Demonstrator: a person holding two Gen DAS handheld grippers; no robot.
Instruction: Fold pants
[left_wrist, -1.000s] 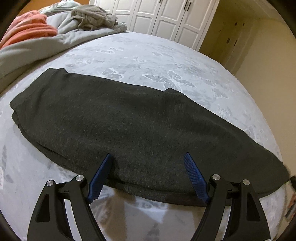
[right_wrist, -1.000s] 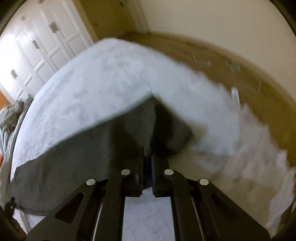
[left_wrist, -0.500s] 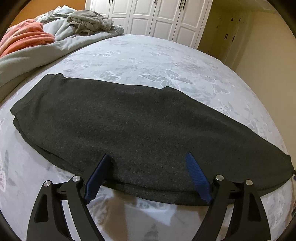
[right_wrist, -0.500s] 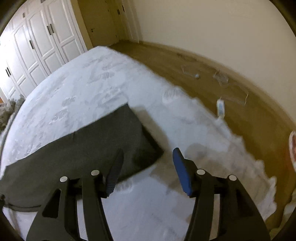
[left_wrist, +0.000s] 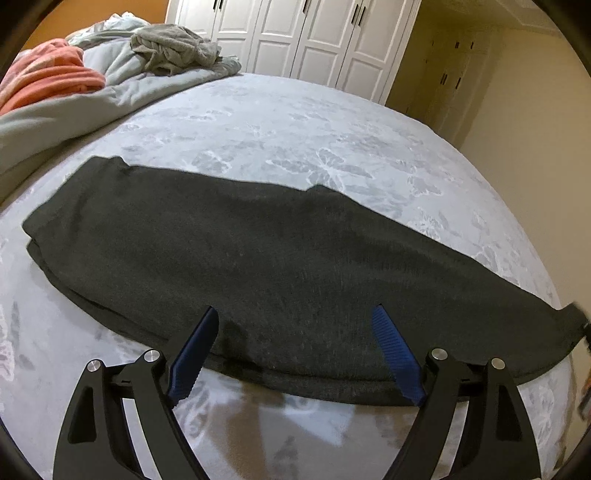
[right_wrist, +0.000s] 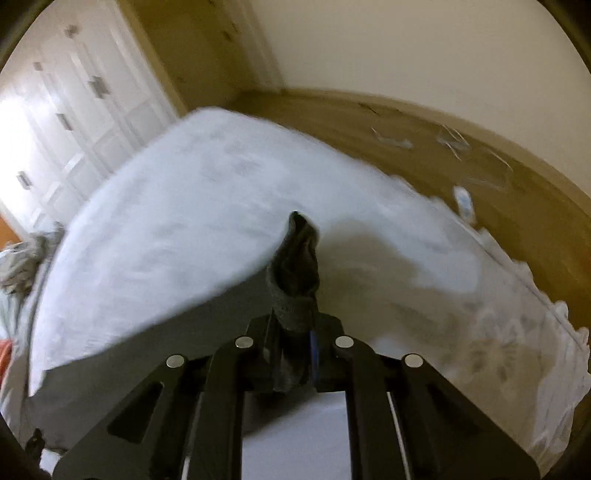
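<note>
Left gripper (left_wrist: 293, 332) is sitting wide open, its blue pads (left_wrist: 395, 354) splayed toward 11 and 1 o'clock, gripping nothing and pointing at 12. Right gripper (right_wrist: 295, 332) is clamping tight, fingers pressed together on a pinched bunch of dark pants (right_wrist: 295, 266) poking out toward 12 o'clock.

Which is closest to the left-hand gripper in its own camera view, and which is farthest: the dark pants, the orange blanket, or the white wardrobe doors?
From the left gripper:
1. Dark pants, directly ahead, under the fingertips.
2. Orange blanket, far left on the bed.
3. White wardrobe doors, beyond the bed, top centre.
</note>
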